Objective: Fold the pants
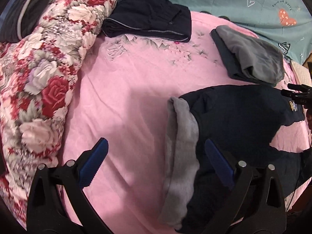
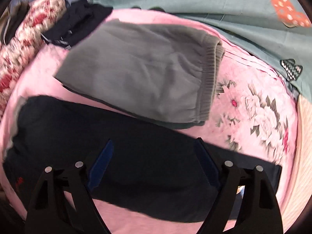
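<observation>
Pink bedsheet (image 1: pixel 120 89); dark pants (image 2: pixel 136 165) under both spread, empty grippers: left gripper (image 1: pixel 156 156), right gripper (image 2: pixel 154 156).

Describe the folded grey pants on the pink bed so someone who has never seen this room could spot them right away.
On the pink floral bedsheet, look toward the teal quilt along its far edge. The folded grey fleece pants lie just before it, beyond the dark navy pants. Unlike the navy garments around them, they are pale grey with a ribbed waistband.
</observation>
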`<state>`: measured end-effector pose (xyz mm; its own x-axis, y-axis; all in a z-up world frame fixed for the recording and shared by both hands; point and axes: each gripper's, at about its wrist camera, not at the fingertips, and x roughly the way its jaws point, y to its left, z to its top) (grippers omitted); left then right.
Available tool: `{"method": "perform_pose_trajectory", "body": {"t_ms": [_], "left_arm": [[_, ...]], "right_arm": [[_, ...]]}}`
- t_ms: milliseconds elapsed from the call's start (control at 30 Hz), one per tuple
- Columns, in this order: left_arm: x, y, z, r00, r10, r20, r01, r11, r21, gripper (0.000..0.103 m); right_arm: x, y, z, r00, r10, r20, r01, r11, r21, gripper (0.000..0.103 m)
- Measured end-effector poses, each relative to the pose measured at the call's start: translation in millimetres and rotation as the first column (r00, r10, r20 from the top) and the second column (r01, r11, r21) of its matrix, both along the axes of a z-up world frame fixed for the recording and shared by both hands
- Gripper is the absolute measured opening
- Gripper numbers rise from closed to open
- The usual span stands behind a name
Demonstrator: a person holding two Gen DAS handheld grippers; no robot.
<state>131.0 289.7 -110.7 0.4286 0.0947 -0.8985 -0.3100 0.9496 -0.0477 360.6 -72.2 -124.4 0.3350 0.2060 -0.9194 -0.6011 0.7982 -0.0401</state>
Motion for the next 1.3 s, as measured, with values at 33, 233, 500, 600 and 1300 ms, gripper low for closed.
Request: {"method": "perform_pose_trajectory", "body": {"t_ms": [33,233,500,600,1300], "left_arm": [[6,2,-2,1.000,-0.011,0.003,0.011,1.000,-0.001,0.101],[21,-7,-6,0.996,-0.086,0.030,0.086,0.996,-0.023,0.101],[20,-62,0,0.971,-0.231,0.055,0.236,0.966,-0.110,0.101],[19,-83,2,0.962,-0.268,0.056,0.273,0.955,-0.114,0.101],[-23,-163,50,0.946,-0.314,0.079,0.314,0.949,0.017,0.101]], "right_arm": [[-1,-14,9,1.000,-0.001,-0.005,0.001,1.000,0.002,0.085],[-26,-138,51,0.978,-0.198,-0.066,0.198,0.980,-0.008,0.085],[-124,-295,39,0.817,-0.524,-0.241,0.534,0.845,-0.025,0.084],[-154,-309,15,0.747,-0.529,-0.403,0.604,0.793,0.079,0.083],[-265,-313,41,0.598,-0.801,-0.026,0.766,0.562,0.312,0.061]]}}
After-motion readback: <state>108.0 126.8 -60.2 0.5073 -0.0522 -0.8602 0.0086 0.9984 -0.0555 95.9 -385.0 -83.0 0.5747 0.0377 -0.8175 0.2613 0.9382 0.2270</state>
